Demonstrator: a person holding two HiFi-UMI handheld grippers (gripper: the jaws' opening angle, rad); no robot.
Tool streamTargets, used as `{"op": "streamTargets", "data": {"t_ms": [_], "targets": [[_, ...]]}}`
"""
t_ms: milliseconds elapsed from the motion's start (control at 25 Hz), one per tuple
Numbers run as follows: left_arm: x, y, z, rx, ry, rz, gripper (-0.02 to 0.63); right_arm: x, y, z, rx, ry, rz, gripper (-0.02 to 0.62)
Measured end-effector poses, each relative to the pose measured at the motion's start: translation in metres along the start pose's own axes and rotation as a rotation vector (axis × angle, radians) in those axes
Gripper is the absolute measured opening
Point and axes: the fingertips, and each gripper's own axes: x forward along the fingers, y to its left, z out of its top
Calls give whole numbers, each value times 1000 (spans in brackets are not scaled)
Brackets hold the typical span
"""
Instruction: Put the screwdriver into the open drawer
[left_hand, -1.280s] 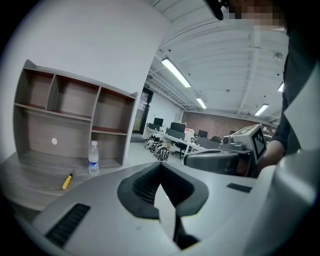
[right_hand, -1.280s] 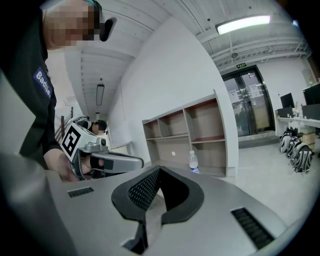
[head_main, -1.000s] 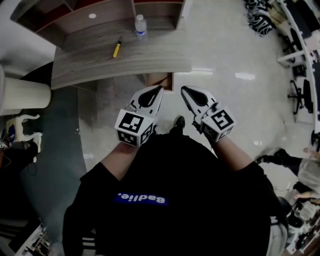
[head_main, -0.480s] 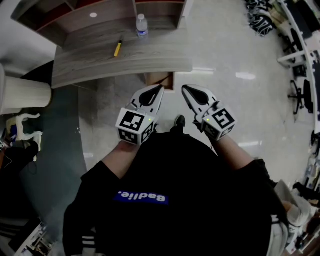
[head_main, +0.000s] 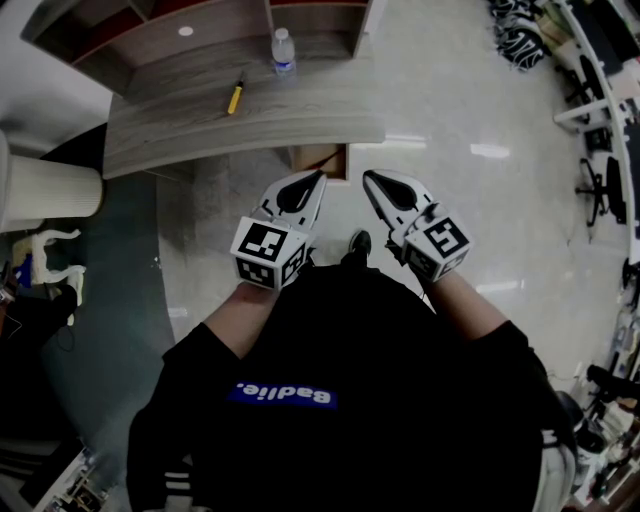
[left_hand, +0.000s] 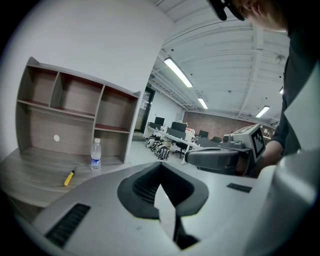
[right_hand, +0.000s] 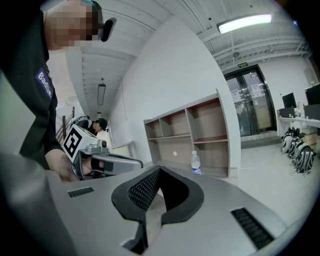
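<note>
The person stood a little way back from a grey wooden tabletop (head_main: 200, 125) with a curved front edge. The yellow screwdriver (head_main: 234, 97) lay flat on the tabletop, well apart from both tools. A clear water bottle (head_main: 283, 52) stood upright near it, close to the back. Behind them rose an open wooden shelf (head_main: 200, 20) with red edges on some boards.

Under the front edge of the tabletop a small brown box stuck out. It looked like the open drawer (head_main: 320, 160), but the view was too dark to be sure. It sat just ahead of the tips of both tools.

The left hand-held gripper (head_main: 319, 177) was held out level in front of the person. Its jaws were pressed together with nothing in them. The right hand-held gripper (head_main: 367, 177) was held beside it, near but not touching. Its jaws were together too, and empty.

The floor (head_main: 450, 100) was pale and shiny, with a dark patch off to the left. It was a big office room with white walls and long lights on the ceiling. Desks and black chairs (head_main: 600, 190) stood far off on the right.
</note>
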Motion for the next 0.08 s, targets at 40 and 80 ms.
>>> {"op": "streamTargets", "data": {"t_ms": [40,80], "targets": [[0,0,0,-1,1,0,2,0,0,0,0,1,-1,28],[1,0,0,-2,2,1,2,0,-1,1,1,1,-2,28]]}}
